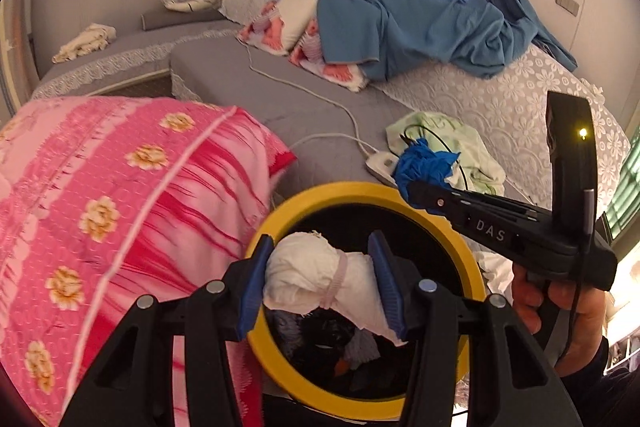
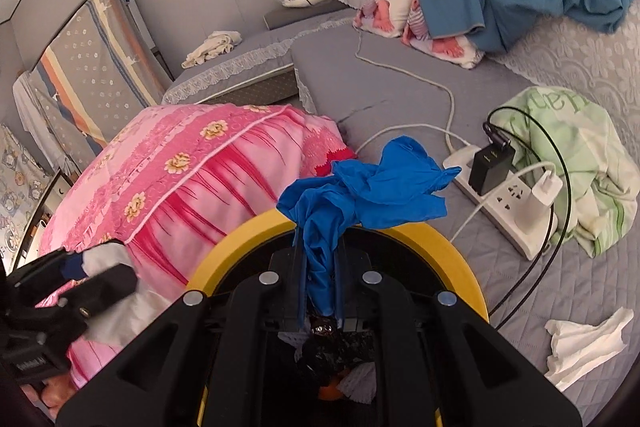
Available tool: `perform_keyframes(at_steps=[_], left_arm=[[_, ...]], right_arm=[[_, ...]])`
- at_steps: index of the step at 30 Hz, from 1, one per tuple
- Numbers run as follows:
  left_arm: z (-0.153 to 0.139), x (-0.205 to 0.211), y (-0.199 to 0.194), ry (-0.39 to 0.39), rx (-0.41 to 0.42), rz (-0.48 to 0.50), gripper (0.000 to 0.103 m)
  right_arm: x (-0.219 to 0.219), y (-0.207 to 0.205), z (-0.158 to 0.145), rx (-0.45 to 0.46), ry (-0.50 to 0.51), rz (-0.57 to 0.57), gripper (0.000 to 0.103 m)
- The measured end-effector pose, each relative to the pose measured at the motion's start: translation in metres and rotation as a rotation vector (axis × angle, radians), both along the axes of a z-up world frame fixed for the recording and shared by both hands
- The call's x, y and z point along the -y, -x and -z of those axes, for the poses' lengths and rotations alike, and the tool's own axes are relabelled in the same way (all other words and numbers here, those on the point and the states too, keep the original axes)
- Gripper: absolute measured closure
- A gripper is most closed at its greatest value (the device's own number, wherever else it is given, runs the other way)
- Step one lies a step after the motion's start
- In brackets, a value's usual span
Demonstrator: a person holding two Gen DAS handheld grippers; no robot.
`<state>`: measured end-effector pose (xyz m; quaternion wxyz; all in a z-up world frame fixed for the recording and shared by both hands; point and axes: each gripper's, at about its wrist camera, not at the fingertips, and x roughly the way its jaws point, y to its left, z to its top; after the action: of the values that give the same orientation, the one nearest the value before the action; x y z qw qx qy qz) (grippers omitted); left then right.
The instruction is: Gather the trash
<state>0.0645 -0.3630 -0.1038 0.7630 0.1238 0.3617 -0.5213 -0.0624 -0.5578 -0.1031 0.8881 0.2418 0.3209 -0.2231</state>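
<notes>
Bedding is crowding the frame's left. I'm clamping the soft white wad [image 1: 320, 277] in my left gripper [image 1: 322, 281] and limp blue gloves [image 2: 372, 183] in my right gripper [image 2: 320, 283], over the yellow-rimmed bin [image 1: 360, 189].

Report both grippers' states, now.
Left gripper: shut on rolled diaper.
Right gripper: shut on blue glove.

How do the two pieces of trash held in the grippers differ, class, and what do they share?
The white bundle is white, rolled and banded; the blue glove is blue, loose and crumpled. The left gripper spreads wide around the bundle; the right gripper pinches the glove narrowly. Both hang over the yellow-rimmed bin.
</notes>
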Motion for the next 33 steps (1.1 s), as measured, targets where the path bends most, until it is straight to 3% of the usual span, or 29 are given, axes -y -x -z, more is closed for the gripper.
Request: perform_keyframes(at_steps=[11,13,15,22,30,33], left_arm=[[0.017,0.003,-0.008,-0.004,-0.113,-0.01,0.051],[0.016,0.001,-0.012,0.005,-0.127,-0.02,0.043],[0.014,-0.003,-0.015,0.016,-0.135,-0.035,0.039],[0.003,-0.024,-0.028,0.055,-0.128,-0.091,0.033],[-0.019,-0.084,-0.06,0.12,-0.105,-0.239,0.033],[-0.027,-0.114,-0.07,0.132,-0.062,-0.312,0.033]], right_arm=[[0.009,0.001,0.014,-0.045,-0.038,0.015,0.089],[0.01,0.002,0.015,-0.048,-0.042,0.024,0.072],[0.012,0.004,0.014,-0.044,-0.046,0.038,0.062],[0.011,0.007,0.003,-0.038,-0.024,0.053,0.058],[-0.001,-0.011,-0.004,-0.041,-0.009,0.017,0.058],[-0.014,-0.026,-0.005,-0.046,-0.004,-0.025,0.058]])
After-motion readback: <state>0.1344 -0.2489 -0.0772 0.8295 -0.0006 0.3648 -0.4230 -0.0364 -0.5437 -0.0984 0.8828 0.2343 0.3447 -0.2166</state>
